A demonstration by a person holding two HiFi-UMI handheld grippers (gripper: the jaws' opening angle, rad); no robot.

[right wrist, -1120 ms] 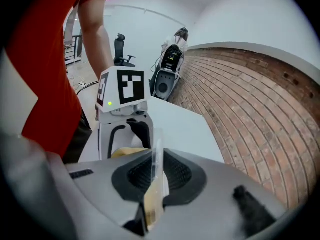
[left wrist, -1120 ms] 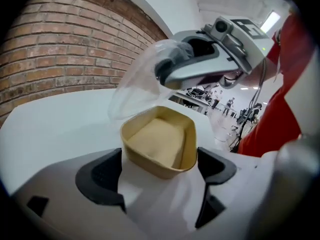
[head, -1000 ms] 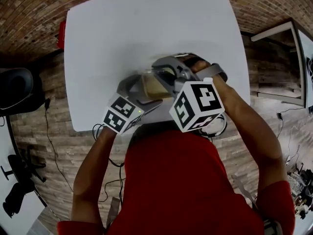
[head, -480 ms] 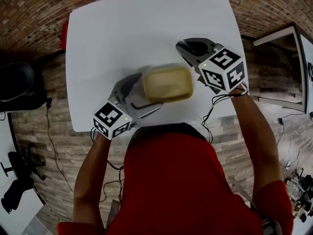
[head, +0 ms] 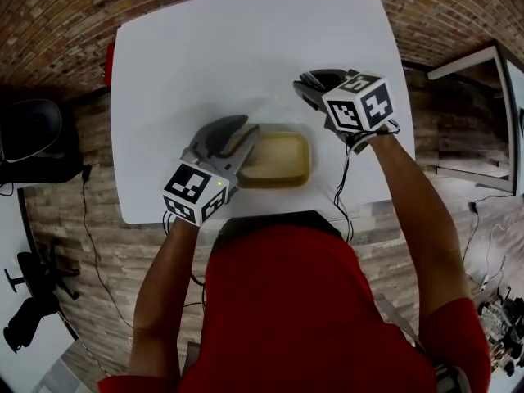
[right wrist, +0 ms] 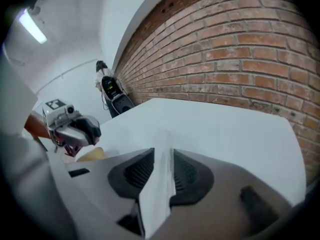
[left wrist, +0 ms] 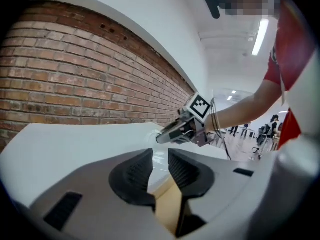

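A tan, shallow container (head: 277, 159) rests on the white table (head: 246, 47) near its front edge. My left gripper (head: 244, 140) is shut on the container's left wall; in the left gripper view the tan wall (left wrist: 169, 210) is pinched between the jaws of that gripper (left wrist: 160, 165). My right gripper (head: 309, 88) is off to the container's right and clear of it. In the right gripper view this gripper (right wrist: 162, 165) is shut on the edge of a clear plastic lid (right wrist: 157, 194). The lid is hard to make out from the head view.
A small red object (head: 107, 60) sits at the table's left edge. A black chair (head: 29, 133) stands left of the table and another table (head: 483, 97) to the right. A brick wall (left wrist: 75, 79) runs behind the table. Cables hang below the front edge.
The lid has come off the container. My right gripper carried it right and away, and my left gripper brought the container down toward the table.
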